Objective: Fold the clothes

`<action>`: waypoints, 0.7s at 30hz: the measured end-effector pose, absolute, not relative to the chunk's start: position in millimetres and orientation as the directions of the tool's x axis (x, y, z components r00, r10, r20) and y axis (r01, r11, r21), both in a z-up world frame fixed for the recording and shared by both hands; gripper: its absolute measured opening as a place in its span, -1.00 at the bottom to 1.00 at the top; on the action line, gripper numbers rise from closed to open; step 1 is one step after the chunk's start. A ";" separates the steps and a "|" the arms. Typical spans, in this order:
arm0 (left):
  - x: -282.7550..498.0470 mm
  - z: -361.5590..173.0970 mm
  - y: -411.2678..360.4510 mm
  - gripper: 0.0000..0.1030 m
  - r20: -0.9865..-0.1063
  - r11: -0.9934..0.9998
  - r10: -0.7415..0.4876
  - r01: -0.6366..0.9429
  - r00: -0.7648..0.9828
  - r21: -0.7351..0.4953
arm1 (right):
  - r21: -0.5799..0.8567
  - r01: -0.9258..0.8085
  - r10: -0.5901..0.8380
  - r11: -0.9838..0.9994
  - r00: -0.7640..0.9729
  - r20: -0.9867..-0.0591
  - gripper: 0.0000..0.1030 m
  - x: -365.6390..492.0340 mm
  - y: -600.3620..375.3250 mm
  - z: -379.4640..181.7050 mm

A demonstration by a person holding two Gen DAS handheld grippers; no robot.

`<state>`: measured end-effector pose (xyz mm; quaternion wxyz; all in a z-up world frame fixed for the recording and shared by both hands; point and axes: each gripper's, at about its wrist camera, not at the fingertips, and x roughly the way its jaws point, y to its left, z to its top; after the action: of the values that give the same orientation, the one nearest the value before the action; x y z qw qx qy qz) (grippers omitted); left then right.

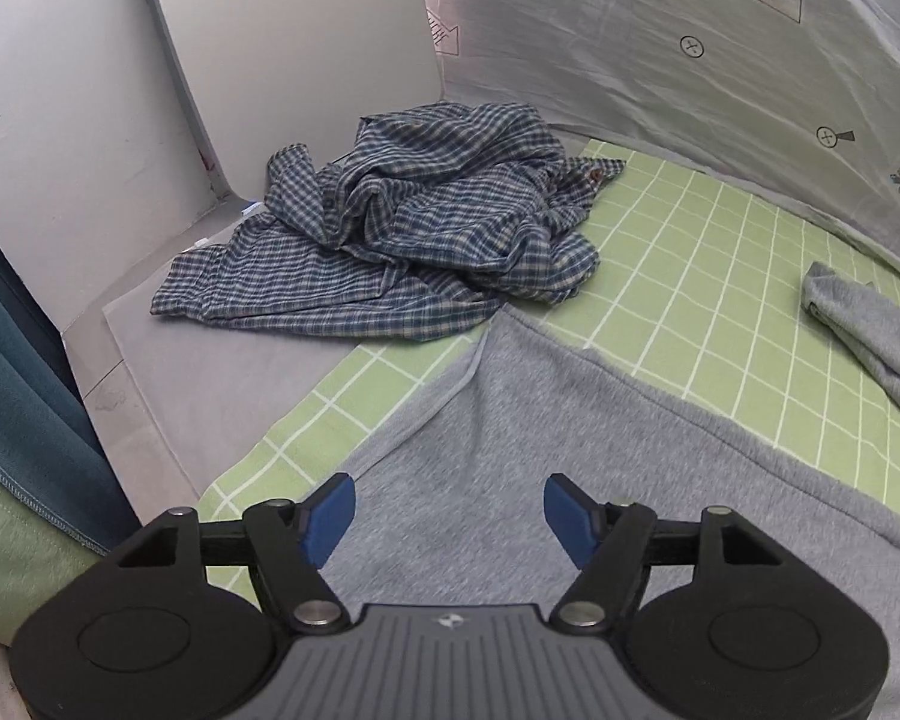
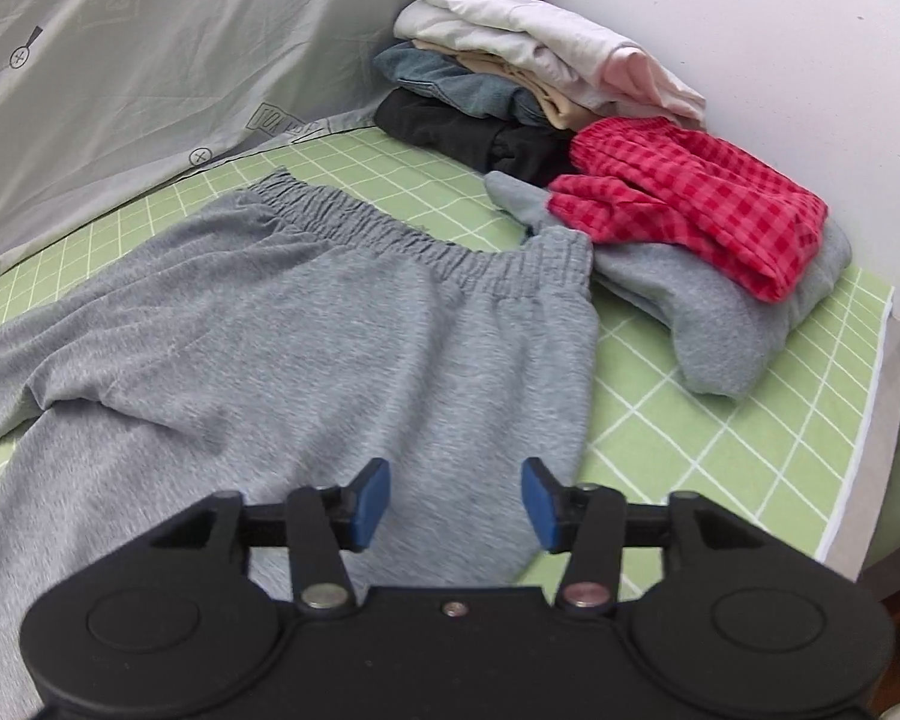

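Grey sweatpants (image 2: pixel 306 336) lie spread on the green checked sheet (image 2: pixel 720 420), elastic waistband at the far end. My right gripper (image 2: pixel 455 504) hovers over the pants near their right edge, blue pads apart, nothing between them. In the left wrist view the same grey pants (image 1: pixel 510 420) lie under my left gripper (image 1: pixel 448 519), which is open and holds nothing; one pant leg (image 1: pixel 870 330) reaches away at the right. A crumpled blue plaid shirt (image 1: pixel 402 228) lies beyond it.
A folded stack of white, beige, denim and black clothes (image 2: pixel 510 78) stands at the far right corner, with a red checked garment (image 2: pixel 702 204) on a folded grey one (image 2: pixel 714 324) beside it. Grey printed fabric (image 1: pixel 660 60) and white boards (image 1: pixel 90 120) wall the bed. Teal cloth (image 1: pixel 12 390) hangs left.
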<state>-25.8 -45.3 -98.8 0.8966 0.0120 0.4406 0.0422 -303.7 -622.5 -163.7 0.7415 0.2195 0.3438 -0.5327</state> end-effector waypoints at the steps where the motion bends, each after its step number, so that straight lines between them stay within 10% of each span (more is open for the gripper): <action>1: -21.6 -96.9 -54.8 0.48 -0.791 0.998 0.057 -0.040 0.610 0.042 | -0.043 0.935 -0.636 0.351 0.205 -0.744 0.37 -292.1 -624.2 -165.6; 6: 8.6 -104.2 -135.9 0.63 -0.802 0.988 -0.109 0.149 0.587 -0.025 | -0.018 0.896 -0.615 0.444 0.290 -0.733 0.98 -237.9 -634.2 -172.0; 21: 78.7 -161.1 -394.3 0.67 -0.819 0.830 -0.419 0.530 0.392 -0.171 | -0.001 0.890 -0.652 0.456 0.334 -0.680 1.00 -166.7 -689.1 -210.5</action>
<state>78.7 -394.3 -161.1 0.8322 0.0588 0.4718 -0.2853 -166.7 -689.1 -210.5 0.7942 0.1904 0.3120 -0.4855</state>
